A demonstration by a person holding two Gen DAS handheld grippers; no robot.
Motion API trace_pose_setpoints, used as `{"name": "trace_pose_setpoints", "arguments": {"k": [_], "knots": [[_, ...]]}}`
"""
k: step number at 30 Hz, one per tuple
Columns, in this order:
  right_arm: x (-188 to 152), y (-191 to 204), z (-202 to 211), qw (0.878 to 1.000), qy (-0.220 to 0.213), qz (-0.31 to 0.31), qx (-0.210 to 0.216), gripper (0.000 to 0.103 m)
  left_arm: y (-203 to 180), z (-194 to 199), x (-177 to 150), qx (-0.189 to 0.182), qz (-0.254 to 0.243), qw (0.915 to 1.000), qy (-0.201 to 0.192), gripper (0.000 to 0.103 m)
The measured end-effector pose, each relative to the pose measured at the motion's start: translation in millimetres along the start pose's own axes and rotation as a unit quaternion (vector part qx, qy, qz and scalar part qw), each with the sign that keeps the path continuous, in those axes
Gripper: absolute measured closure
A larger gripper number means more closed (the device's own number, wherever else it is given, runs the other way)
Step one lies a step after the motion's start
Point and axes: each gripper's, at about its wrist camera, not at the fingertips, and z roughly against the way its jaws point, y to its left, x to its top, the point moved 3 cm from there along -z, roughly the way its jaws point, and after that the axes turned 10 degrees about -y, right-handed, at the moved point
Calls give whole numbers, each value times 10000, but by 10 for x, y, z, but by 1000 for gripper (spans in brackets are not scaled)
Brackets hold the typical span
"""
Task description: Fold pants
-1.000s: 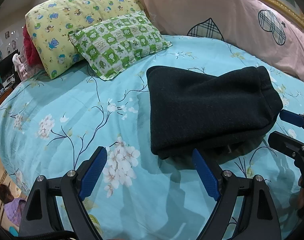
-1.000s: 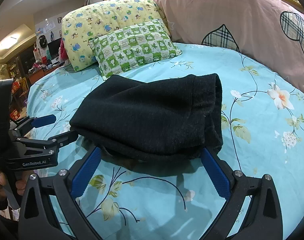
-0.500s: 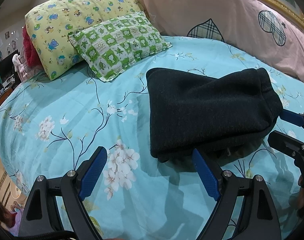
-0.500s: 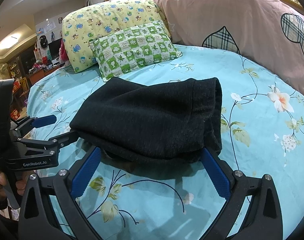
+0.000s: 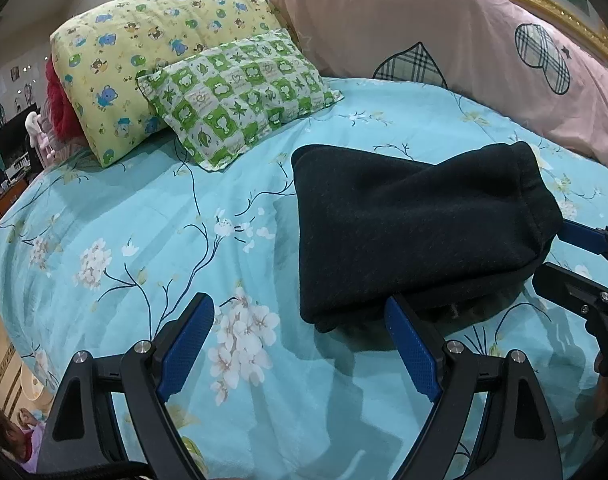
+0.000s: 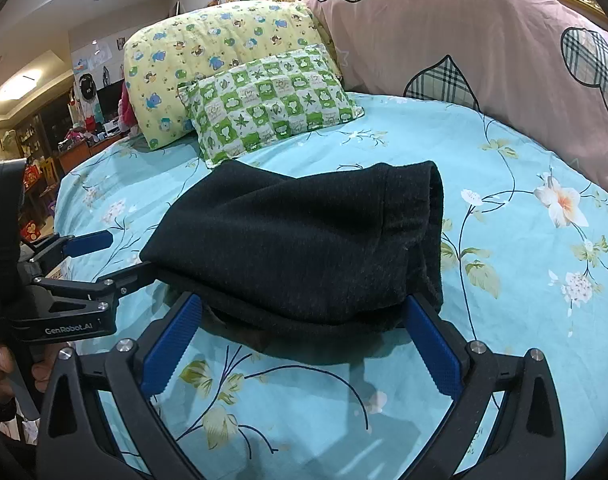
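Black pants point(image 5: 416, 232) folded in a pile, middle right of the picture on the blue flower sheet point(image 5: 143, 240), left gripper point(image 5: 299, 344) wide apart, right gripper point(image 6: 301, 338) wide apart, both holding nothing, green pillow point(image 5: 235, 96) upper left

Brand on my left gripper point(image 6: 87, 258): "GenRobot.AI", in pale letters on the black side plate of its body, seen from my right wrist camera.
Second marking on the same gripper: some small pale letters at the far left edge of the body; they are cut off and I cannot read them.
Green checked pillow point(image 6: 269, 102): some white squares carry a small round emblem with script, but it is too small for me to read.
Papers on the far wall point(image 6: 103, 56): only drawings or blurred marks; I cannot read any word.
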Motion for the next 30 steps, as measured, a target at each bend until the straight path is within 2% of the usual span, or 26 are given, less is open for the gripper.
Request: {"name": "trace_pose_setpoints", "arguments": {"k": [30], "knots": [[33, -138, 20, 9999, -52, -115, -89, 2, 35, -69, 82, -117, 274, 9995, 62, 15]]}}
